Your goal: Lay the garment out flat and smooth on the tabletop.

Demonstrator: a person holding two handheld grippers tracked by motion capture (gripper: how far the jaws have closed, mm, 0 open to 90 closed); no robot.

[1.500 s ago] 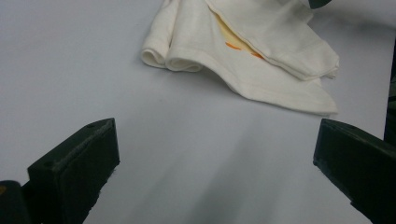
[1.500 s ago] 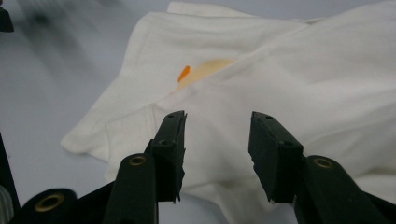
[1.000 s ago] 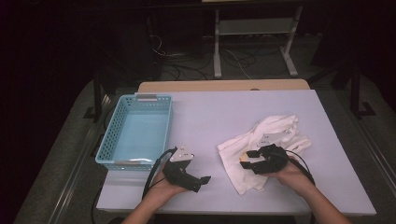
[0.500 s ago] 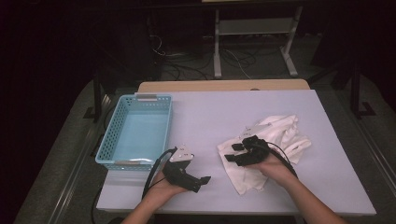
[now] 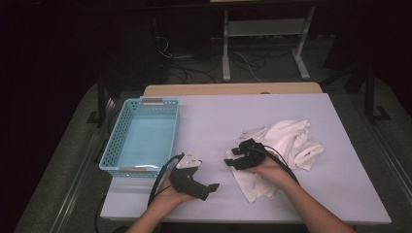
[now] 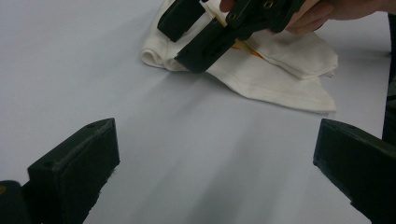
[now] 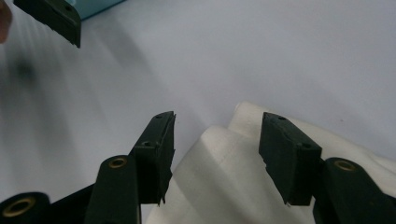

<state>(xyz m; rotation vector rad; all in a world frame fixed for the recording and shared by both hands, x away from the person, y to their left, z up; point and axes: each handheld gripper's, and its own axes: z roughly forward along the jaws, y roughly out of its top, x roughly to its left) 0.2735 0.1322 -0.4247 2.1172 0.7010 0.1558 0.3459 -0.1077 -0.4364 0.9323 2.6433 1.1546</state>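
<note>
Grab step underway: right gripper hovers half-open over the white cloth's folded edge, nothing pinched. Next, drop and squeeze. Left gripper sits wide, empty.

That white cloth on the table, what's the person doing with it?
A person sits at a table with a gripper in each hand. The right gripper is over the near-left edge of the crumpled white cloth, its jaws apart with a fold of the fabric between them, not pinched yet. The left gripper rests on the bare tabletop with its jaws wide open. A blue basket sits at the left with nothing in it.
</note>
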